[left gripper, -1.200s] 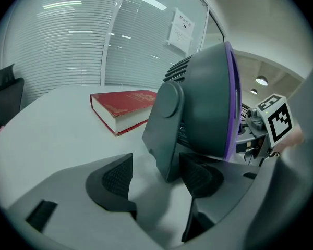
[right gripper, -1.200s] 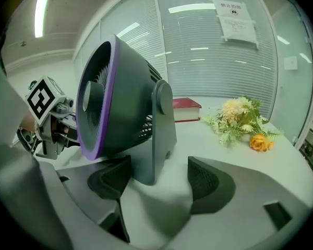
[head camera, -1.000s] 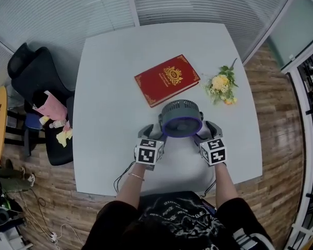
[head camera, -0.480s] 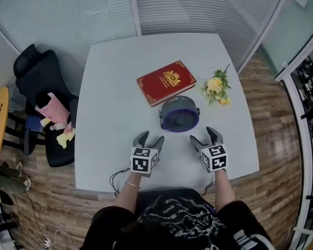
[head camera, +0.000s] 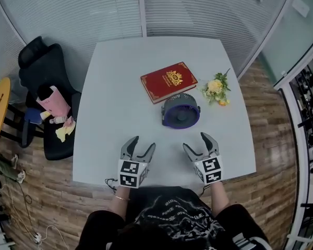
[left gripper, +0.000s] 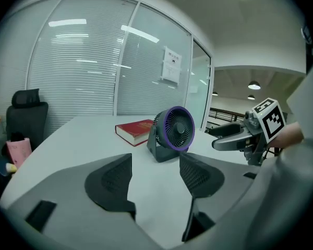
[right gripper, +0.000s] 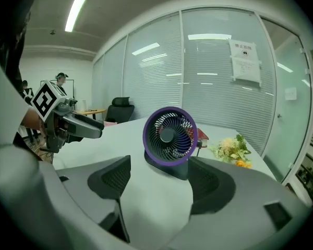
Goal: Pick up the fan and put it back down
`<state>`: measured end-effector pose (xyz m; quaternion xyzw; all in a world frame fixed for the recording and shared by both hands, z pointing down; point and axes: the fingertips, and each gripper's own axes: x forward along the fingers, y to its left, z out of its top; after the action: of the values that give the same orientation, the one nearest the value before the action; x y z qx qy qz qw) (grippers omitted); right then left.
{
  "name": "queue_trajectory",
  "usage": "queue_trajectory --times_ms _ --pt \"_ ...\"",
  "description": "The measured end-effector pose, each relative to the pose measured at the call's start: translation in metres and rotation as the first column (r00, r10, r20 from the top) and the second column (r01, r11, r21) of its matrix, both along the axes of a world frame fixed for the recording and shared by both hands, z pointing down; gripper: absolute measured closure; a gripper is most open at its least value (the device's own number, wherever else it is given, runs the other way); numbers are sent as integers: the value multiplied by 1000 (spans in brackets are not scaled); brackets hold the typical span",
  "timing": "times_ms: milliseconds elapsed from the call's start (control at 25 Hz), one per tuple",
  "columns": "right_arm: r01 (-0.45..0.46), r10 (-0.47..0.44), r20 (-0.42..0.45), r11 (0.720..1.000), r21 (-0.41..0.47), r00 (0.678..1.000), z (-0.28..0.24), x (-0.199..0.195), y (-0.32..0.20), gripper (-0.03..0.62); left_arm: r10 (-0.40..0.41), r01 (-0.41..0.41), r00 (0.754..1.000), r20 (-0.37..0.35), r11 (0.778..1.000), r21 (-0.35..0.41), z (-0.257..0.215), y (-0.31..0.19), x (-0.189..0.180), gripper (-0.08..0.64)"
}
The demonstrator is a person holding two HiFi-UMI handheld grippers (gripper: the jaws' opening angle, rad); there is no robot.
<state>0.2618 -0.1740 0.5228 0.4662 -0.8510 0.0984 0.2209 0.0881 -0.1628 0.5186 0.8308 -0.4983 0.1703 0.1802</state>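
Note:
A small dark grey fan [head camera: 181, 111] with a purple ring stands upright on the white table [head camera: 109, 113], its face turned toward me. It also shows in the left gripper view, fan [left gripper: 173, 132], and in the right gripper view, fan [right gripper: 168, 138]. My left gripper [head camera: 142, 145] hovers near the table's front edge, left of and well short of the fan, open and empty [left gripper: 155, 165]. My right gripper [head camera: 196, 142] hovers level with it on the other side, also open with nothing between its fingers [right gripper: 159, 171]. Neither touches the fan.
A red book [head camera: 168, 81] lies just behind the fan. A bunch of yellow flowers [head camera: 216, 90] lies to its right. A black chair [head camera: 44, 87] with pink and yellow items stands left of the table. A cable [head camera: 110, 183] hangs at the front edge.
Both grippers have drawn back from the fan's two sides toward me and lifted. The fan stays standing on the table.

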Motion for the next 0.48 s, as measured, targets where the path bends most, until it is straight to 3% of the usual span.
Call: queue_trajectory --times_ms 240,480 --pt "16 -20 45 997 76 999 -30 -15 17 242 -68 69 997 -19 996 62 -26 33 -22 265" --pt "47 -54 67 992 114 996 -44 -31 27 243 -60 59 998 4 992 108 -37 38 -33 256"
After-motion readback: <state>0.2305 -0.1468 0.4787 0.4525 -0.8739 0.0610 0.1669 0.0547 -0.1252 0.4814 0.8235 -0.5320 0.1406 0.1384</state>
